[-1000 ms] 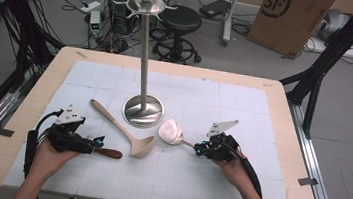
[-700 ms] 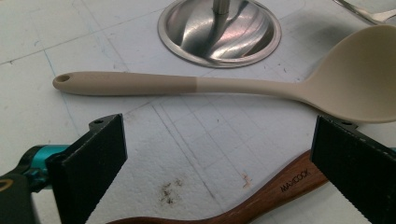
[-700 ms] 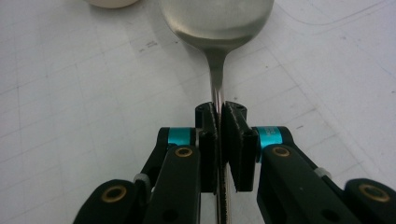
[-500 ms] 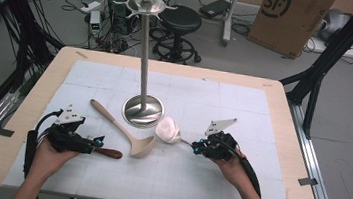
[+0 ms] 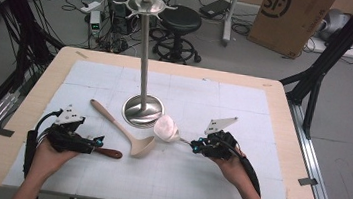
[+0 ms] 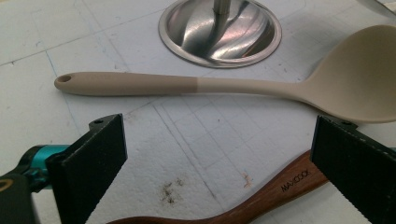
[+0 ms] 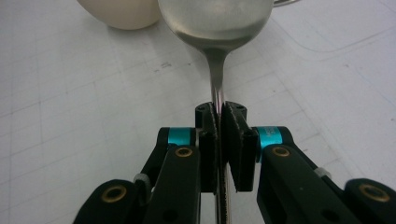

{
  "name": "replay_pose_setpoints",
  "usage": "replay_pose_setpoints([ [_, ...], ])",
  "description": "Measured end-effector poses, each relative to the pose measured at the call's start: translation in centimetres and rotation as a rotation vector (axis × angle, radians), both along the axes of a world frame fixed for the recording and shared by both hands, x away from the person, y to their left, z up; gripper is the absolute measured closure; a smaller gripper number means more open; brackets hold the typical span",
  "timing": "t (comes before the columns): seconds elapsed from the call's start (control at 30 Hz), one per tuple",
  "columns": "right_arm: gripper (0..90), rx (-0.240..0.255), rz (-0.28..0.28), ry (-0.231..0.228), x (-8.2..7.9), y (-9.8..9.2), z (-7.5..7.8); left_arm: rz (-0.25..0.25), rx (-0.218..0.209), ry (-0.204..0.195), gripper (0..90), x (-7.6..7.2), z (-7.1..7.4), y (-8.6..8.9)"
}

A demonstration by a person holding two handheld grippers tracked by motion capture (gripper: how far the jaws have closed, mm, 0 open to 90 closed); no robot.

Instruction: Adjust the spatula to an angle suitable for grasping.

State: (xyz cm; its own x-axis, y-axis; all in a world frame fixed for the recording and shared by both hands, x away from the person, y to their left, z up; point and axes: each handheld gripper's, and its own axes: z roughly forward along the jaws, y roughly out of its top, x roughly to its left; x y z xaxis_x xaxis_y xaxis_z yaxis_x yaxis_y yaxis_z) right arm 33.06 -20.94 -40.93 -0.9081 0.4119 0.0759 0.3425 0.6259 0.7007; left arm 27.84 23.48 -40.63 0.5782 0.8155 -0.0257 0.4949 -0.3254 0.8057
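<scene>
A metal spoon (image 5: 166,128) lies just right of the stand's round base (image 5: 143,111). My right gripper (image 5: 194,144) is shut on its thin handle (image 7: 217,70), and its bowl (image 7: 215,18) is straight ahead in the right gripper view. My left gripper (image 5: 96,144) rests open at the front left. A brown wooden handle (image 6: 280,191) marked MAXCOOK lies between its wide-apart jaws (image 6: 219,135) without touching the pads. A beige ladle (image 5: 126,129) lies diagonally between the left gripper and the stand, its bowl (image 7: 121,11) next to the metal spoon.
A tall steel stand (image 5: 146,50) with hooks on top rises from the middle of the white mat (image 5: 244,107). The wooden table edge (image 5: 304,194) frames the mat. Cables, a stool and a cardboard box are on the floor beyond.
My right gripper has shifted slightly left towards the stand, carrying the metal spoon with it. The left gripper has stayed still.
</scene>
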Motion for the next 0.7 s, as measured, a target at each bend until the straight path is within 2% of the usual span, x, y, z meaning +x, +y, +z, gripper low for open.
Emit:
replay_pose_setpoints([
  [0.23,84.0,0.005,0.037,-0.031,-0.5,0.9,1.3,0.002,-0.001,-0.001,4.5,0.0,0.0,0.0],
  [0.53,84.0,0.022,0.108,-0.040,-1.2,3.0,2.6,0.001,-0.005,-0.006,4.5,0.0,0.2,0.0],
  [0.7,84.0,0.032,0.154,-0.037,-1.6,4.6,2.8,0.007,-0.008,-0.010,4.5,-0.1,0.2,0.2],
])
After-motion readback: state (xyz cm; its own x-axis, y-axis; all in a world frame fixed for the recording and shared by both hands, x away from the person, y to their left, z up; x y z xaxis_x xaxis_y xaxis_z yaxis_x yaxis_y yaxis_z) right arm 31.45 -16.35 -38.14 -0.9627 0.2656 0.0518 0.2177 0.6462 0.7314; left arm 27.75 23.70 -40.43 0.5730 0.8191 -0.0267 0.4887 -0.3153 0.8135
